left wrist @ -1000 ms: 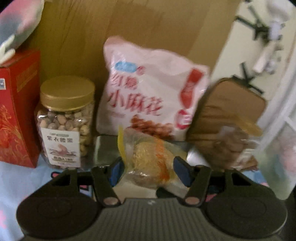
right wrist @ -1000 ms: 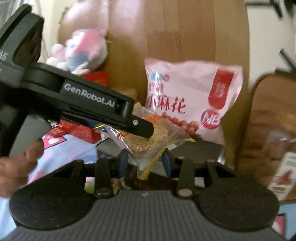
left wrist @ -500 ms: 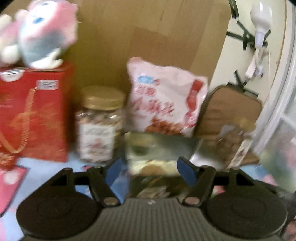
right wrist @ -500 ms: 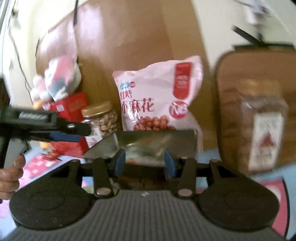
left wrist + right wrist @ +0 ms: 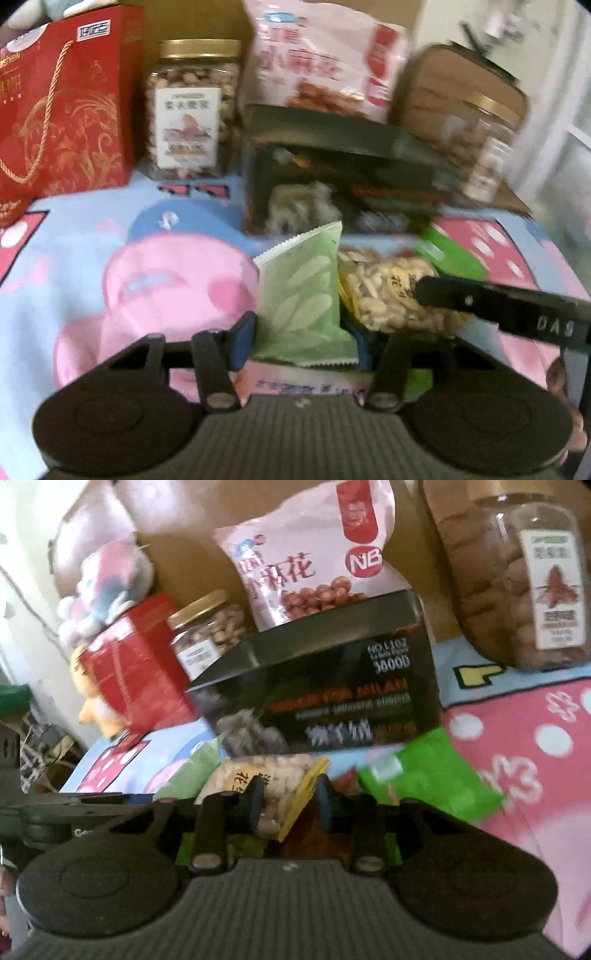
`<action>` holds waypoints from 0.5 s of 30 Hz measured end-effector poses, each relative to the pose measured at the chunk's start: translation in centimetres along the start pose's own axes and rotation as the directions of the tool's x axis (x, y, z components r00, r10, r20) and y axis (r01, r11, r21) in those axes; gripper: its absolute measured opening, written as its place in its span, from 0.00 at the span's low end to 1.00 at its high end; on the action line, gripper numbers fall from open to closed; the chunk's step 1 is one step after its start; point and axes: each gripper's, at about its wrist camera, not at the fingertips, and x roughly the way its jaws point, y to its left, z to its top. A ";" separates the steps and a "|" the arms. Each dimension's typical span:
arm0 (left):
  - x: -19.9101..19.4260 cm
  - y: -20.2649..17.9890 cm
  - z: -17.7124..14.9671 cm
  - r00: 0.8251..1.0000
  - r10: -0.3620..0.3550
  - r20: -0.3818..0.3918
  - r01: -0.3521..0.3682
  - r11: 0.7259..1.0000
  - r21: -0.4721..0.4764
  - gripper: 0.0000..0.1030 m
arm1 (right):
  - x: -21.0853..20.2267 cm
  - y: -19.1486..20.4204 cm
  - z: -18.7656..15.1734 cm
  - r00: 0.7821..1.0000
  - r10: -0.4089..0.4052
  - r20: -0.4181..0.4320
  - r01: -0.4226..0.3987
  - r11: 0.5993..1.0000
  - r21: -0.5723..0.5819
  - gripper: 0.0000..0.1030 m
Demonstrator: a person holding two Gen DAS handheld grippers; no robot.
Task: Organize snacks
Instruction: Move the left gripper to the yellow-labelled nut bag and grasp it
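Note:
My left gripper (image 5: 301,341) is open with a pale green snack packet (image 5: 304,295) lying between its fingers on the cloth. To its right lies a clear bag of peanuts (image 5: 388,291), with the right gripper's finger (image 5: 498,306) over it. My right gripper (image 5: 290,806) is open around the peanut bag (image 5: 258,779) and its yellow edge. A bright green packet (image 5: 432,775) lies to the right. A dark open box (image 5: 332,177) holding snacks stands behind; in the right wrist view it (image 5: 332,686) is straight ahead.
At the back stand a red gift box (image 5: 62,107), a gold-lidded nut jar (image 5: 192,107), a pink snack bag (image 5: 321,62) and a second jar (image 5: 524,572). A plush toy (image 5: 107,587) sits on the red box. The cloth (image 5: 110,258) is blue and pink.
The small clear packet held between both grippers was dropped into the box. Both grippers pulled back and lowered to the packets lying on the cloth in front of the box.

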 end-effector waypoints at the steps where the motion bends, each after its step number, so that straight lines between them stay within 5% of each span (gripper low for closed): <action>1: -0.9 -0.4 -0.6 1.000 -0.013 0.001 0.013 1.000 0.024 0.50 | -1.2 0.2 -0.7 1.000 0.012 0.010 -0.012 1.000 0.001 0.30; 4: -4.4 -0.7 -2.2 0.998 -0.036 0.056 0.033 0.997 0.063 0.68 | -5.2 0.5 -2.7 0.998 0.031 0.056 -0.031 0.999 -0.011 0.33; 8: -8.1 -0.7 -1.7 0.990 -0.034 0.140 0.033 0.999 0.009 0.69 | -9.6 -0.4 -4.8 0.989 -0.011 0.147 0.008 1.000 0.020 0.39; 12: -7.9 -2.8 -0.4 0.978 -0.184 0.097 0.185 0.983 0.000 0.69 | -9.7 -0.4 -5.0 0.988 -0.021 0.150 0.021 1.000 0.005 0.39; 15: -5.5 -4.9 -0.6 0.988 -0.150 0.040 0.149 0.988 0.037 0.69 | -9.2 0.4 -5.8 0.993 0.028 0.114 -0.022 0.998 -0.053 0.46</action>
